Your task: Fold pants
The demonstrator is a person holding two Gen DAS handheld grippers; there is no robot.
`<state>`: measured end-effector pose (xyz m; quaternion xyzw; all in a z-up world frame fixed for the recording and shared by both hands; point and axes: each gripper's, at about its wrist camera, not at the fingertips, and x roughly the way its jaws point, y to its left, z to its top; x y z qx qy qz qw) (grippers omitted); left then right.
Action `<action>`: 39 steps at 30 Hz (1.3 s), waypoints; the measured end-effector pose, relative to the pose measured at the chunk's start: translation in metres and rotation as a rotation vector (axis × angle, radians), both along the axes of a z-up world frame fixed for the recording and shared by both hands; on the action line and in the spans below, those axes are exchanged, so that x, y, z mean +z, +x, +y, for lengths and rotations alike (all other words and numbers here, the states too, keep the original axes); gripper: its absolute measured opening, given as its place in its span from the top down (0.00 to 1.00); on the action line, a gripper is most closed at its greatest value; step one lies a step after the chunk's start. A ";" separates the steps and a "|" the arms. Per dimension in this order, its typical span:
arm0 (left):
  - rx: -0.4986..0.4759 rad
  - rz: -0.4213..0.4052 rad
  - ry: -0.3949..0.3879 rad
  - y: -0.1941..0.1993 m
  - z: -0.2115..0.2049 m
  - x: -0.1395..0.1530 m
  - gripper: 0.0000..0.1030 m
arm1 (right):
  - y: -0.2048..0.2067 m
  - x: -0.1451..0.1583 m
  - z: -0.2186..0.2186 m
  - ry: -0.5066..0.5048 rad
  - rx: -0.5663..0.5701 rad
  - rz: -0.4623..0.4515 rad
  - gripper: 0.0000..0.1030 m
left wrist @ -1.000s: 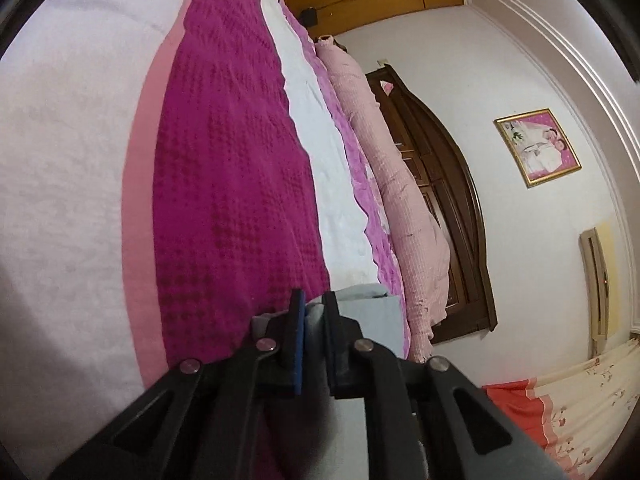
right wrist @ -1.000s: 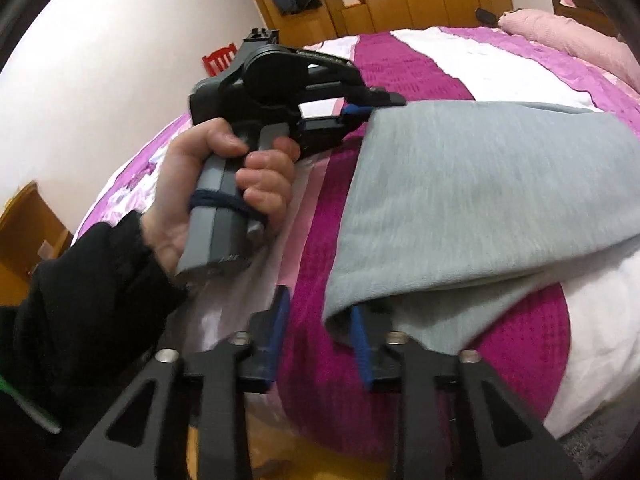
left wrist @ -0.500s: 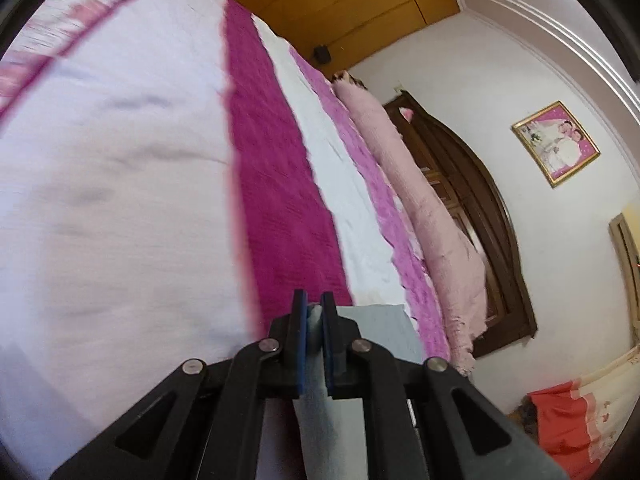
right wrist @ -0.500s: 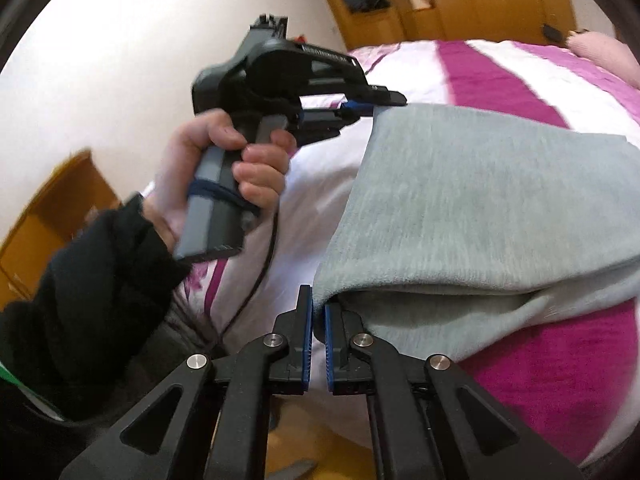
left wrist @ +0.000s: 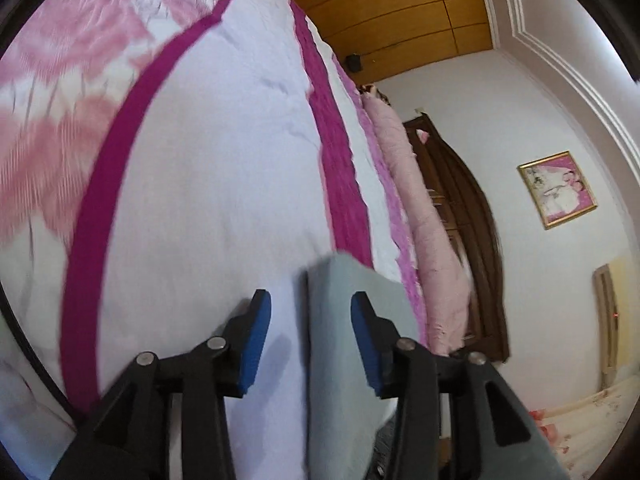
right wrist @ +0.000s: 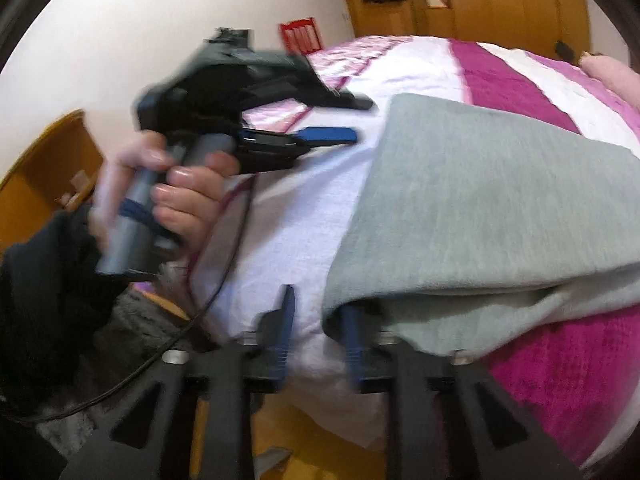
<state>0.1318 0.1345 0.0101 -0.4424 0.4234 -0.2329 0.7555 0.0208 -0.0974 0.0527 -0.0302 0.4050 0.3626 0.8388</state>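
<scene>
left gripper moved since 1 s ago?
Yes. The left gripper has shifted across the bed, off the magenta stripe onto white, and its jaws have opened.

In the right wrist view the folded pants (right wrist: 480, 200) lay on the bed (right wrist: 300, 216), filling the right half of the frame. The left gripper (right wrist: 344, 118) sat at centre left, just beside their upper corner. The right gripper (right wrist: 316, 332) stood at bottom centre, by the lower corner. A wardrobe (right wrist: 480, 0) stood behind the bed, at top.
</scene>
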 end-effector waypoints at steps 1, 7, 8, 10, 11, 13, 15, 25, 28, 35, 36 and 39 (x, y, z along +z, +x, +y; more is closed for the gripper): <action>-0.008 -0.008 0.006 0.000 -0.005 -0.001 0.61 | 0.000 0.003 -0.004 0.011 0.001 -0.002 0.93; -0.025 -0.014 0.014 0.012 -0.021 -0.010 0.96 | 0.007 0.022 -0.039 0.168 -0.037 0.049 0.94; -0.022 -0.023 0.004 0.015 -0.026 -0.006 0.96 | 0.007 0.024 -0.042 0.177 -0.037 0.044 0.94; 0.010 -0.047 -0.016 0.014 -0.031 0.001 0.96 | 0.004 0.028 -0.048 0.193 -0.040 0.034 0.94; 0.023 -0.049 -0.015 0.014 -0.037 0.004 0.96 | 0.004 0.027 -0.050 0.201 -0.039 0.037 0.94; 0.044 -0.018 0.003 0.016 -0.044 0.006 0.78 | 0.001 0.027 -0.054 0.212 -0.036 0.041 0.94; 0.083 -0.007 -0.021 0.012 -0.040 0.005 0.41 | -0.002 0.026 -0.057 0.207 -0.031 0.038 0.94; 0.134 0.002 -0.023 0.012 -0.061 0.012 0.88 | 0.004 0.028 -0.067 0.279 -0.001 0.054 0.94; 0.153 -0.021 0.056 0.007 -0.067 0.027 0.91 | 0.005 0.034 -0.082 0.347 -0.011 0.052 0.94; 0.145 0.003 0.188 0.014 -0.103 0.084 0.92 | 0.012 0.053 -0.167 0.532 -0.138 -0.009 0.94; 0.130 -0.005 0.211 0.018 -0.116 0.093 0.92 | 0.014 0.052 -0.182 0.558 -0.169 -0.008 0.94; 0.072 -0.051 0.289 0.035 -0.162 0.119 0.92 | 0.023 0.046 -0.233 0.650 -0.277 0.014 0.94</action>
